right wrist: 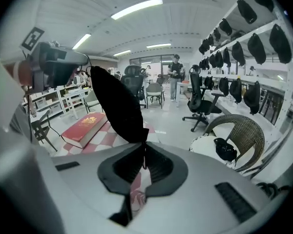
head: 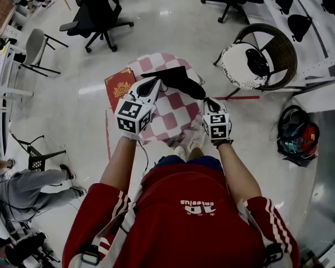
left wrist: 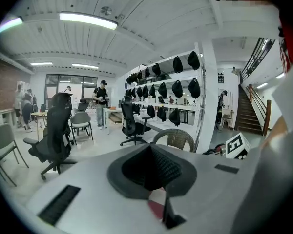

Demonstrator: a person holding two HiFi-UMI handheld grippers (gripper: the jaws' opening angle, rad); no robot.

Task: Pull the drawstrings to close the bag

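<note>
While the round tabletop [head: 173, 119] with its pink-and-white checked cloth is taken as the landmark, a red book [head: 118, 88] is seen lying flat on its left edge. Just right of the book and above the tabletop's left half, the left gripper [head: 151, 87] is held with its jaws clenched together. In its own view the ridged pads are seen meeting with nothing visible between them. From the head view one end of the black bag [head: 178, 78] is seen to reach this gripper's tip, but whether a drawstring is pinched there cannot be told. The bag itself is held up clear of the cloth, stretched over the far middle of the tabletop between the two grippers. Above the tabletop's right half, the right gripper [head: 212, 104] is closed on the bag's narrow right end. In the right gripper view the black fabric is seen tapering down into the closed pads, with a thin string at the pinch. Well to the right of the tabletop, a wicker chair [head: 282, 52] is seen standing on the pale floor [head: 156, 15].
</note>
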